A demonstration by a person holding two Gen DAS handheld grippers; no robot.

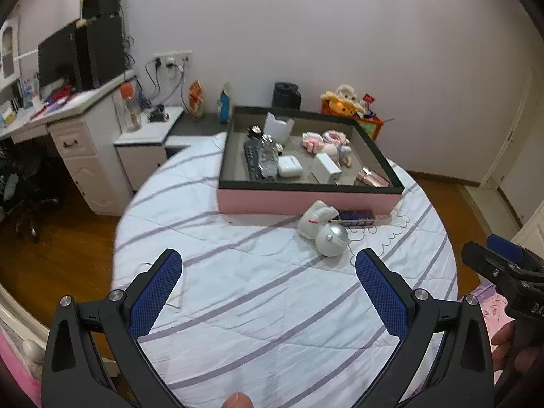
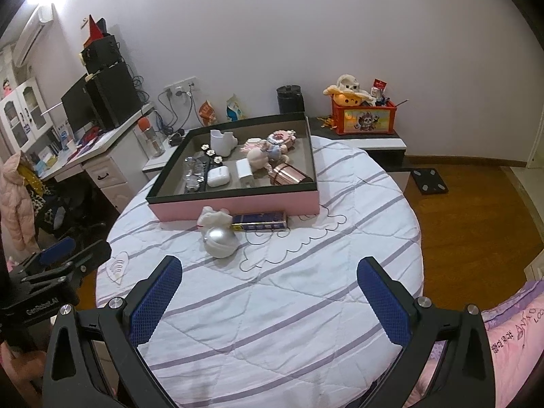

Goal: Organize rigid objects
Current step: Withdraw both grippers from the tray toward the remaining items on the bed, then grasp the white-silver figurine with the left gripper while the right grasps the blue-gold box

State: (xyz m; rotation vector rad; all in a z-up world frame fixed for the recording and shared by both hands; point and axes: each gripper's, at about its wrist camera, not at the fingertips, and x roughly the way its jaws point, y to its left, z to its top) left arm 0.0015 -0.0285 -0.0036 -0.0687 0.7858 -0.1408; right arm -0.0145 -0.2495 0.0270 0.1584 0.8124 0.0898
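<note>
behind silver ball (image 2: 221, 242), white plush (image 2: 213, 218) half-hidden.

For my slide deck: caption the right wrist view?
Open right gripper faces a silver ball and blue box before a pink tray.

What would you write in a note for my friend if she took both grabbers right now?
Left gripper: open, empty, above the striped bedspread.
Right gripper: open, empty too.
Pink tray: already holds the white earbud case, a white charger, a pink box and small toys.
Left outside, in front of the tray: silver ball, blue flat box, white plush.
Likely next: pick up the ball; it may roll.
</note>
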